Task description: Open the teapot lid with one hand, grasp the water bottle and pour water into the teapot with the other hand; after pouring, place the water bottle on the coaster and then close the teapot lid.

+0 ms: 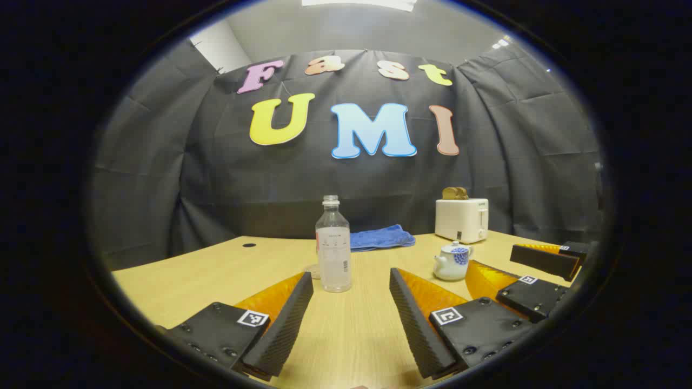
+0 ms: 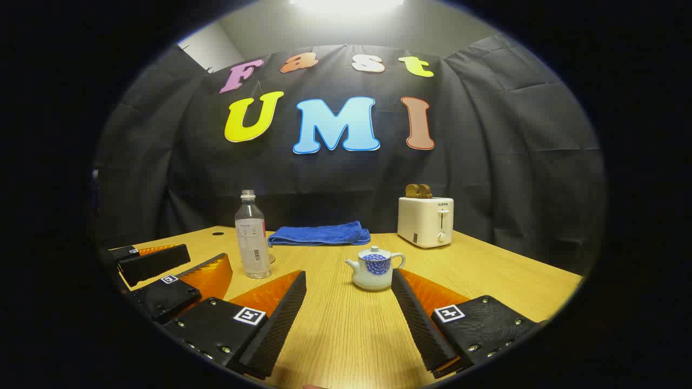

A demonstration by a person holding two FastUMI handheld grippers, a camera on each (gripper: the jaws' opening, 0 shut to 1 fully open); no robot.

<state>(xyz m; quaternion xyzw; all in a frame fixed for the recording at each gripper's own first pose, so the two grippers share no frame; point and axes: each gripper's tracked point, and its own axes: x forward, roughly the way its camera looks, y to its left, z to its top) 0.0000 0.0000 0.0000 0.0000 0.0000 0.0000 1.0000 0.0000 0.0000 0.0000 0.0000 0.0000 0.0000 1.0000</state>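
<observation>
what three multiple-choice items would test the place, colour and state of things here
1. Where does the bottle stand?
A. on the table, left of the teapot
B. on the toaster
C. in a claw

2. What colour is the folded cloth?
A. red
B. blue
C. white

3. How is the teapot now?
A. tipped over
B. lid off
C. upright, lid on

Answers: 1 A, it stands on the table in both views, teapot to its right; 2 B, the cloth by the wall is blue; 3 C, the lid sits on top.
</observation>
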